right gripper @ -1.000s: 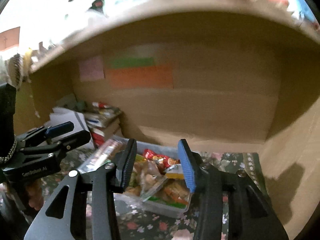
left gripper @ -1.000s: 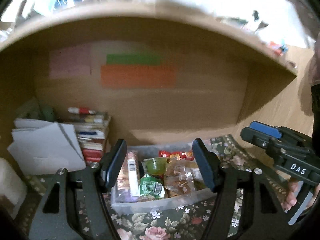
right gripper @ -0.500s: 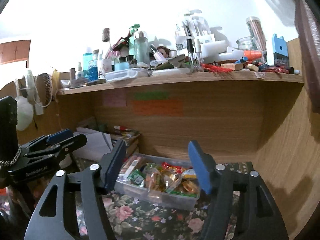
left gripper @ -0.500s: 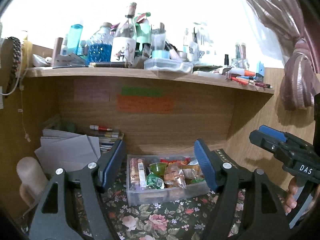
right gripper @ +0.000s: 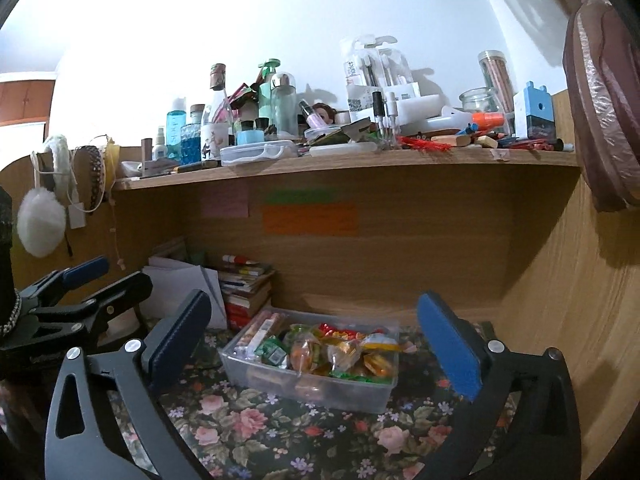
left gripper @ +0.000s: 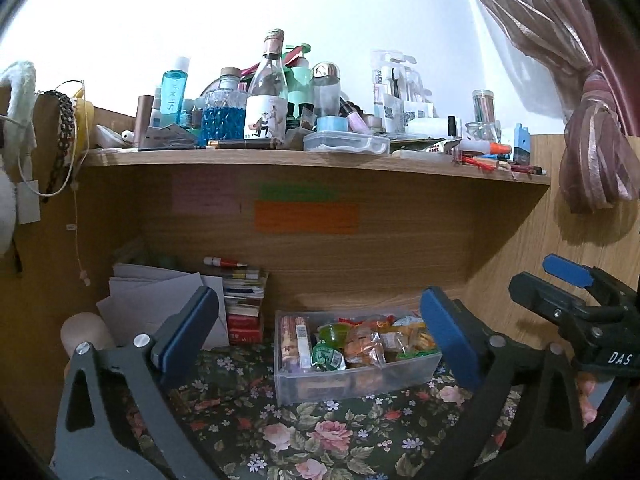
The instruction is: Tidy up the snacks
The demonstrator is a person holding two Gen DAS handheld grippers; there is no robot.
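Nearest, the left gripper (left gripper: 316, 334) and the right gripper (right gripper: 314, 334), black-framed with blue pads, had jaws spread wide and empty, both clear of everything. Under them lay the tabletop covered in dark floral-print cloth (left gripper: 304, 436).

Beyond, on that cloth, stood the clear rectangular plastic bin of snacks (right gripper: 312, 390), set toward the wooden back panel, well apart from both grippers. Filled to about the rim: a long brown-and-white biscuit sleeve (left gripper: 295, 342) against its left wall, a small green jelly cup (left gripper: 335, 334), a green-labelled packet, orange and yellow crinkly wrapped sweets (right gripper: 340, 356), red wrappers behind.

Handling, as judged: wrappers light, soft, slippery and crushable; best pinched at a sealed end. The sleeve looked stiffer; take it across the narrow width. The bin's walls looked thin and smooth; grip it at the rim.

Farther left, a stack of books (left gripper: 244, 304). Above, a cluttered wooden shelf (left gripper: 320, 160).
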